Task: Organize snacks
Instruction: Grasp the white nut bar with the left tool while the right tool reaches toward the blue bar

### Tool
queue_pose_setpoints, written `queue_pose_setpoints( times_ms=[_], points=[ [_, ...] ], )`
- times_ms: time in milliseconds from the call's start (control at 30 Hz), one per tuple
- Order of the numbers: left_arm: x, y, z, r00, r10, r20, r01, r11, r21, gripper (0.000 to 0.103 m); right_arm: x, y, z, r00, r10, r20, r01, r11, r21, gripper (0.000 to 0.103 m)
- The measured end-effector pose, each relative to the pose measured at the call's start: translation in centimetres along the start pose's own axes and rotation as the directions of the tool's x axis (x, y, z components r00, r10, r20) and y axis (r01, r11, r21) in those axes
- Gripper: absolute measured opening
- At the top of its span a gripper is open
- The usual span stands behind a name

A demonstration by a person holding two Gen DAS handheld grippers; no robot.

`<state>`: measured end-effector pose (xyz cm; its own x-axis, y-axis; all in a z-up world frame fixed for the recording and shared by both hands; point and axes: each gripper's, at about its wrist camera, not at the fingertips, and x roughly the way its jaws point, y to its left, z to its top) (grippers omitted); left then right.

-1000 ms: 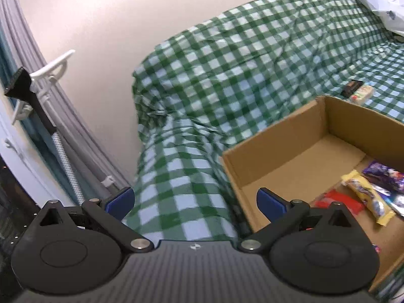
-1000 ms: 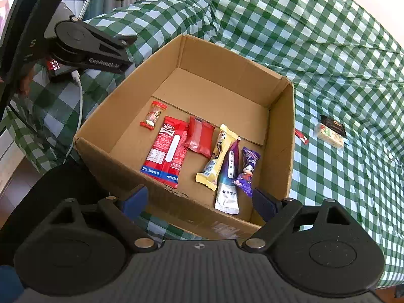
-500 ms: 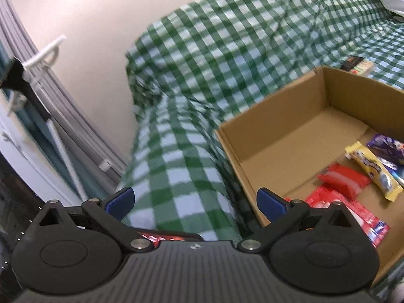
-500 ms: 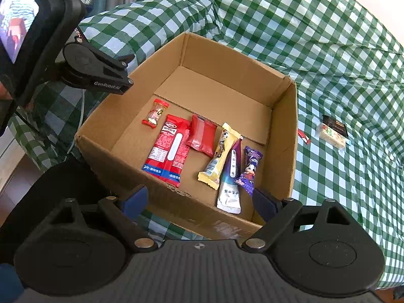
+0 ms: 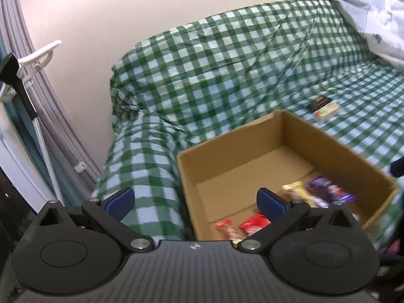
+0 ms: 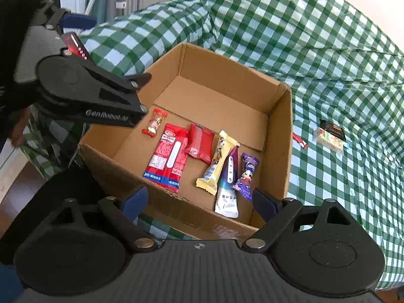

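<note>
Right wrist view: the right gripper [image 6: 199,200] hangs wide open and empty over the near rim of the box [image 6: 282,136]. Inside lie 6 snacks [image 6: 169,156] in a row. The left gripper [image 5: 195,199], also spread and empty, hovers at the left wall. Beyond, 2 snacks [image 6: 329,136] rest on the checked cloth [image 6: 341,50].

Bright even daylight, soft shadows, fisheye bending at edges, left wrist view motion-blurred

One cardboard box [image 6: 277,136]; six snack packets inside, three outside on cloth.
</note>
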<state>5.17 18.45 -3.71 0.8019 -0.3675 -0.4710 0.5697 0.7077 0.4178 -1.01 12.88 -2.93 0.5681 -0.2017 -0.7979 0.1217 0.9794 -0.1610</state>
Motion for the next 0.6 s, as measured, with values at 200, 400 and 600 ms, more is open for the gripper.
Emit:
queue_pose_setpoints(
  times_ms=[200,400,600],
  points=[
    [-3.9,-1.4,2.7,0.998,0.009,0.066,-0.009,1.000,0.009,0.103,-2.7,-3.1,-1.7,0.998,-0.028,0.055,0.024,0.997,0.070,0.092],
    [-5.0,-2.6,7.1,0.997,-0.073,0.026,0.075,0.996,-0.054,0.103,-4.9,-9.3,-5.0,0.991,-0.105,0.088,0.083,0.971,0.225,0.093],
    [-4.2,-7.1,12.6,0.991,-0.134,0.012,0.134,0.990,-0.035,0.103,-6.0,-17.6,-8.7,0.975,-0.196,0.101,0.134,0.891,0.434,0.093]
  ],
)
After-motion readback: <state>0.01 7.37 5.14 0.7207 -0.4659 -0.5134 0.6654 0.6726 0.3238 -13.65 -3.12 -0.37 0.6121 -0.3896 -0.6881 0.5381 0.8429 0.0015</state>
